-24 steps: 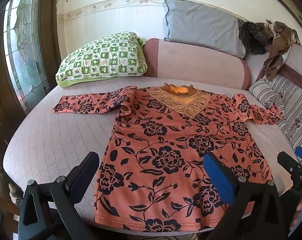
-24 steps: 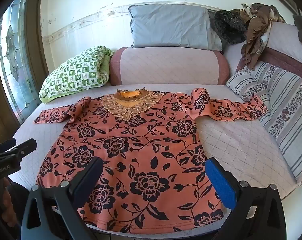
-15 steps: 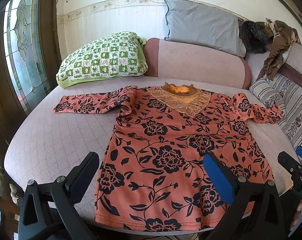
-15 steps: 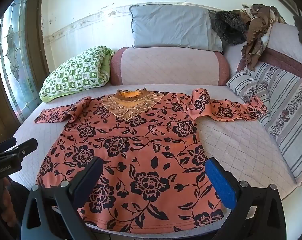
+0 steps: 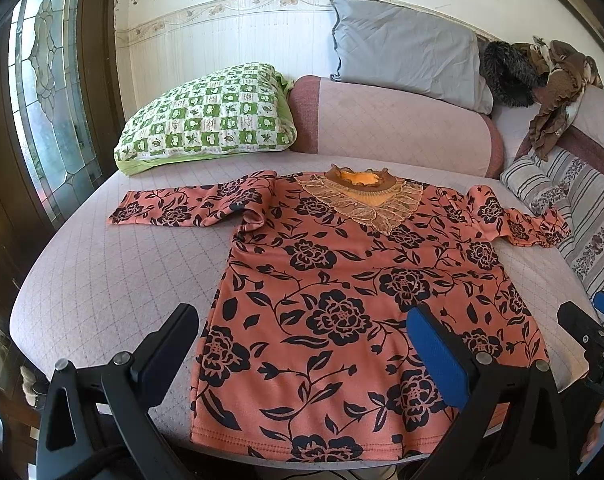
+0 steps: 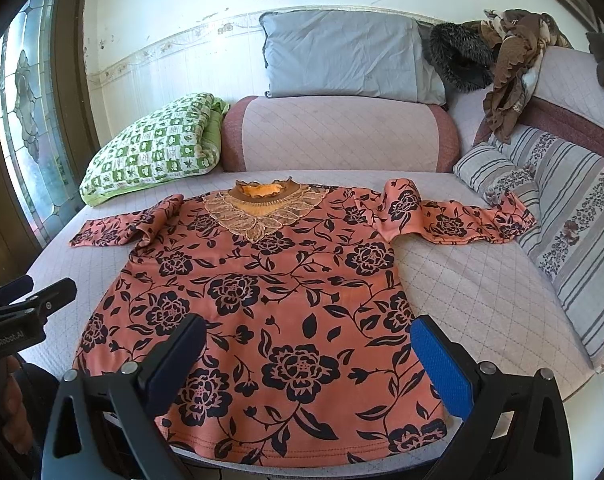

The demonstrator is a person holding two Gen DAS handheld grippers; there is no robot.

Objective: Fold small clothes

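Note:
An orange long-sleeved top with black flowers (image 5: pixel 342 300) lies flat, front up, on the quilted pink bed (image 5: pixel 114 280), both sleeves spread out; it also shows in the right wrist view (image 6: pixel 270 300). Its lace collar (image 5: pixel 362 200) points to the far side. My left gripper (image 5: pixel 302 344) is open and empty, above the hem's left part. My right gripper (image 6: pixel 306 352) is open and empty, above the hem's middle. Each gripper shows at the edge of the other's view, the right one (image 5: pixel 594 332) and the left one (image 6: pixel 26 304).
A green checked pillow (image 5: pixel 210 120) lies at the far left, a pink bolster (image 5: pixel 390 120) and a grey pillow (image 5: pixel 406 64) at the back. Striped cushions (image 6: pixel 574 224) line the right side. Brown clothes (image 6: pixel 510 64) hang at the back right. A glass door (image 5: pixel 42 100) stands left.
Both grippers have barely moved; the top lies as before.

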